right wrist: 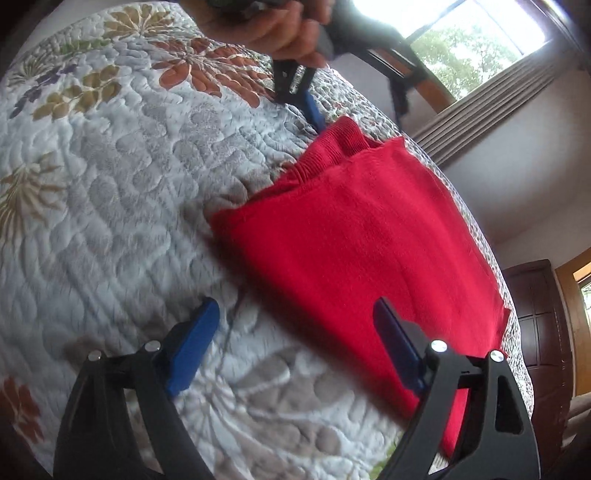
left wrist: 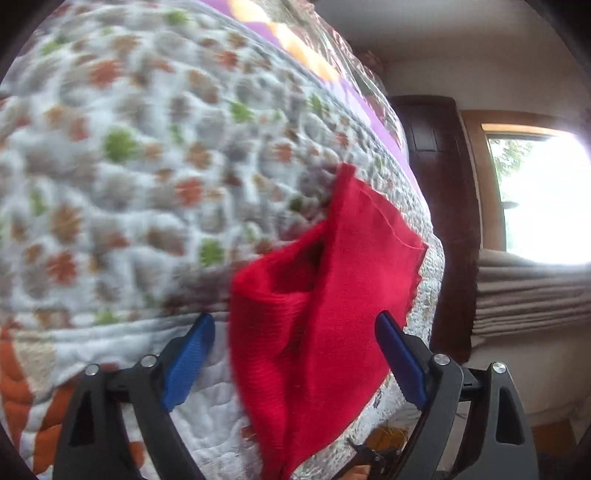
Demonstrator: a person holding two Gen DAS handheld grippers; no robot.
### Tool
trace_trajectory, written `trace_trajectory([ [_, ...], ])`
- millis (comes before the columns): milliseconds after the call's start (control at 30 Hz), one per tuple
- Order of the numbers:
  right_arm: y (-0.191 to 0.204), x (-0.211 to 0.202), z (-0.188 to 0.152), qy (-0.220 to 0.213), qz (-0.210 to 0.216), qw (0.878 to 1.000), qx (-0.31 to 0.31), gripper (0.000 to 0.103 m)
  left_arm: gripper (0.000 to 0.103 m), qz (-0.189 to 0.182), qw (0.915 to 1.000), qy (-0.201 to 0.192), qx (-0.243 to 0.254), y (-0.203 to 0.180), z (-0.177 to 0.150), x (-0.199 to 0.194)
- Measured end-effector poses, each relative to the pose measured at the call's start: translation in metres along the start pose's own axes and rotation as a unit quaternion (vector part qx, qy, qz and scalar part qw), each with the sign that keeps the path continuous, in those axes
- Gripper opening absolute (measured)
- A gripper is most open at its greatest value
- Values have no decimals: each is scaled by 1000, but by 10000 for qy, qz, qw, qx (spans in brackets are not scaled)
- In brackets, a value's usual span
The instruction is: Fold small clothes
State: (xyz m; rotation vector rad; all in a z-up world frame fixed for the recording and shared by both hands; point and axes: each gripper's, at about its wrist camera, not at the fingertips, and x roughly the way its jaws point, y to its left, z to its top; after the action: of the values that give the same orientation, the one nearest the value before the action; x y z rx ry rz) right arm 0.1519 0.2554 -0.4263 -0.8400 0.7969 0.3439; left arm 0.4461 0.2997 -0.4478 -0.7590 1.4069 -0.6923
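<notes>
A red knit garment (right wrist: 354, 236) lies folded on the flowered quilt (right wrist: 110, 184), close to the bed's right edge. Its far end is bunched up into a ridge (right wrist: 341, 142). My right gripper (right wrist: 295, 306) stands open at the garment's near edge, its right blue pad (right wrist: 397, 347) over the red cloth and its left pad over the quilt. A hand (right wrist: 280, 29) holds the left gripper (right wrist: 356, 110) at the far end. In the left wrist view the red garment (left wrist: 332, 280) fills the gap of that left gripper (left wrist: 295, 319), whose blue pads stand wide apart without pinching it.
The quilt (left wrist: 129, 166) covers the whole bed. A purple patterned item in clear plastic (left wrist: 306, 48) lies at the bed's far side. Beyond the bed edge are a dark wooden door (left wrist: 439, 192), a bright window (right wrist: 461, 40) and brown pleated curtains (left wrist: 532, 291).
</notes>
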Motion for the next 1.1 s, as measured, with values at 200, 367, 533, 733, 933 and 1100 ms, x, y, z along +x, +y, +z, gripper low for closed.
trace_trajectory([
  [200,4,11,22,-32,49,9999,138,74,80,76,9995,222,200,-21,16,23],
  [367,9,16,36,-51,144,9996,219,63,45,502,9971,501,259,-32,24,35],
  [533,9,20,46,78,448,9983,352,25,18,737,9953,616,110,-44,25,44],
  [733,-19,-5,58,28,677,9937,890,9,15,869,9947,537,151,-79,15,39],
  [933,-58,-43,66,-152,820,9852,1495,8,14,859,9946,442,367,-132,2,23],
  [1100,-93,-69,65,-292,868,9772,1917,7,14,903,9939,350,521,-179,-1,16],
])
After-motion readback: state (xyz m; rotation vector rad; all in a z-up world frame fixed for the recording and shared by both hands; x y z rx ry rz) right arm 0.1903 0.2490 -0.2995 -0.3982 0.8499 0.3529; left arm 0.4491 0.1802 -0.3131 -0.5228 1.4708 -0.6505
